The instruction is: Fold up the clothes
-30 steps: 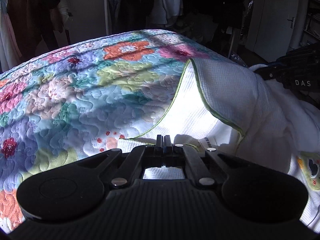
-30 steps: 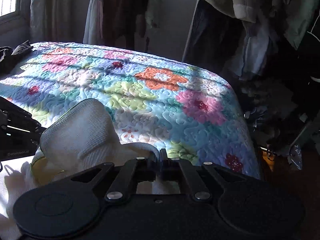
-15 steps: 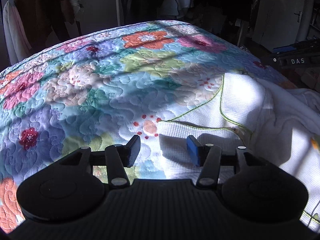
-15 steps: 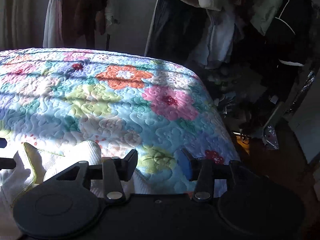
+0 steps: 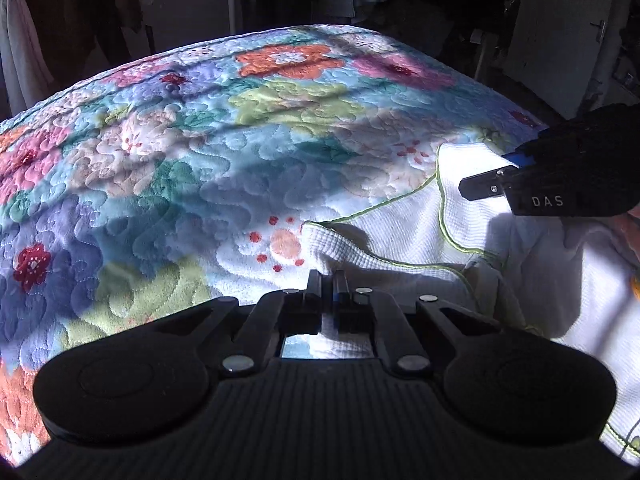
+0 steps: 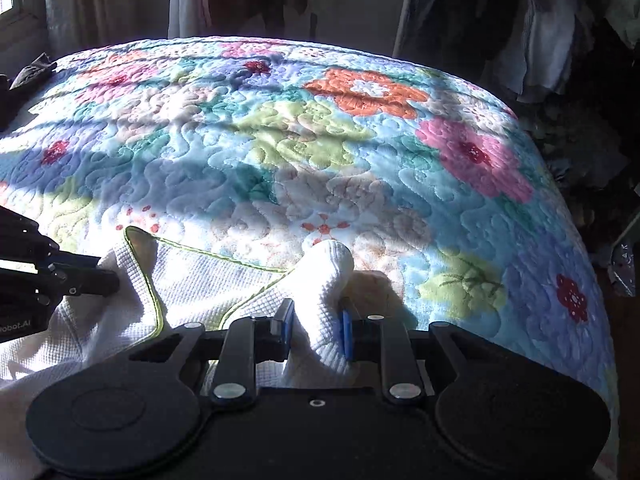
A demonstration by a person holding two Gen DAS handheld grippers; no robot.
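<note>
A white waffle-knit garment (image 5: 400,232) with green piping lies on the floral quilt (image 5: 200,160), bunched toward the near right. My left gripper (image 5: 328,284) is shut on its near corner, fingers pressed together at the cloth edge. The right gripper (image 5: 500,184) shows at the right edge over the garment's far corner. In the right wrist view the garment (image 6: 208,280) lies at lower left, and my right gripper (image 6: 316,330) is shut on a thick raised fold of it, cloth filling the gap between the blue pads. The left gripper (image 6: 80,280) enters there from the left.
The quilt (image 6: 320,140) covers a bed that drops off at the right edge (image 6: 580,280). Clutter (image 6: 580,152) sits on the floor beside it. Hanging clothes (image 6: 540,40) line the back wall. A door (image 5: 560,20) stands at far right. A dark item (image 6: 32,72) lies at the bed's left.
One second ago both grippers were shut holding the garment up. Half a second ago both stood open over the laid-down cloth. Now both have closed on it again.
</note>
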